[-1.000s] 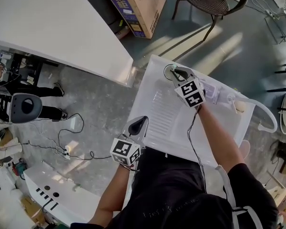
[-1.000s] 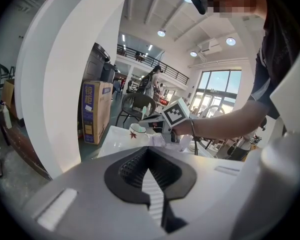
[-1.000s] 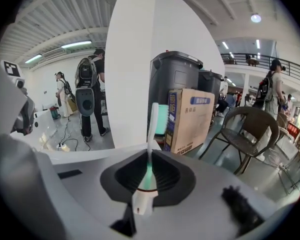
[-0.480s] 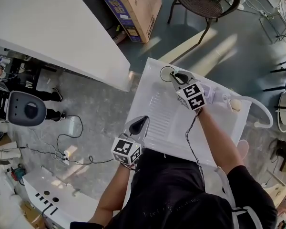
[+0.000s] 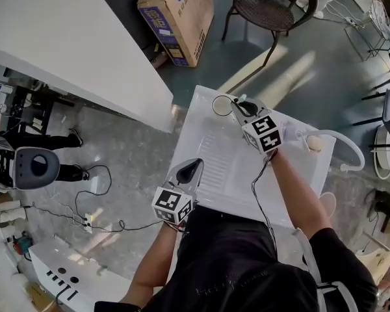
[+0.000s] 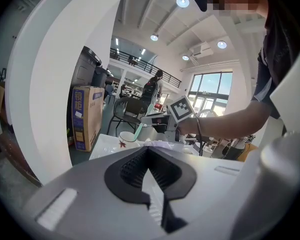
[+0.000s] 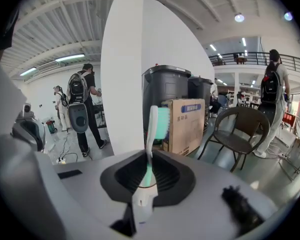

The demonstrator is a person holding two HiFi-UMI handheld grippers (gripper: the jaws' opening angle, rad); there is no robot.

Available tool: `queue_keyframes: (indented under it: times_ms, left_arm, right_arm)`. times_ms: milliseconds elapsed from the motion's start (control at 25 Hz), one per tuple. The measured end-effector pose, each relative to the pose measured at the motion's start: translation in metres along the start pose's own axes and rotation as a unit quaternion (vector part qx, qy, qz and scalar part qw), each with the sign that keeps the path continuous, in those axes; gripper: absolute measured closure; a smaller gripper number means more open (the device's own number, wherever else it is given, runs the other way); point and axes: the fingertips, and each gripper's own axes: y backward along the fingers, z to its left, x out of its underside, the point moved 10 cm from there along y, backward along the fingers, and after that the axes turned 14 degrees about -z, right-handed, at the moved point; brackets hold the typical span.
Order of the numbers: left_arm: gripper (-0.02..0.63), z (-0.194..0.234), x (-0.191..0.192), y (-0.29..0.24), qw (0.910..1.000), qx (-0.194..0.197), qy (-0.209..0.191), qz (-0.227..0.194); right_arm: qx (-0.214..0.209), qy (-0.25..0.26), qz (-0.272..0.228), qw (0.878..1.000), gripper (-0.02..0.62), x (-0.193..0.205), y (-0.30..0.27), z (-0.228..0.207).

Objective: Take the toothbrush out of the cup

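Mint-and-white plastic, the toothbrush (image 7: 148, 153) looks to me light, stiff and a bit slick. It is a thin thing that would swivel in a loose grip, so I judge the thicker lower handle the right place to hold it, never the soft bristles (image 7: 163, 123). That is about where my right gripper (image 5: 242, 105) has it: the fingers (image 7: 126, 176) are clenched on the handle near its mint band, with the white butt end running back toward the camera. Its long axis lies roughly along the line of the fingers. The bristle end leads out past the fingertips and tips upward in the right gripper view, with the bristles facing right there. The whole head stands free in that view with no rim around it, so I take it as out of the cup (image 5: 221, 105), held in the air just right of it. From the left gripper view the far tip sits so close to the rim that I cannot swear to the gap. The cup stands upright at the far left corner of the white tabletop (image 5: 205, 142), whose ribbed part runs back toward me. My left gripper (image 5: 194, 166) hangs at the near left edge, well apart from the cup, fingers drawn together on nothing. Beyond the tabletop, a cardboard box (image 5: 179, 15) sits on the floor to the far left and a dark chair (image 5: 268, 8) farther right.
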Motion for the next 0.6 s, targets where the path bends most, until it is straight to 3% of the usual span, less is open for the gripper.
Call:
queue_keyframes:
  times_ms: [600]
  left_arm:
    - [0.6,-0.01,-0.01,-0.002,0.9998,0.016,-0.012,-0.009]
  right_arm:
    - [-0.009,0.009,-0.019,1.0,0.559,-0.028,0.027,0.007]
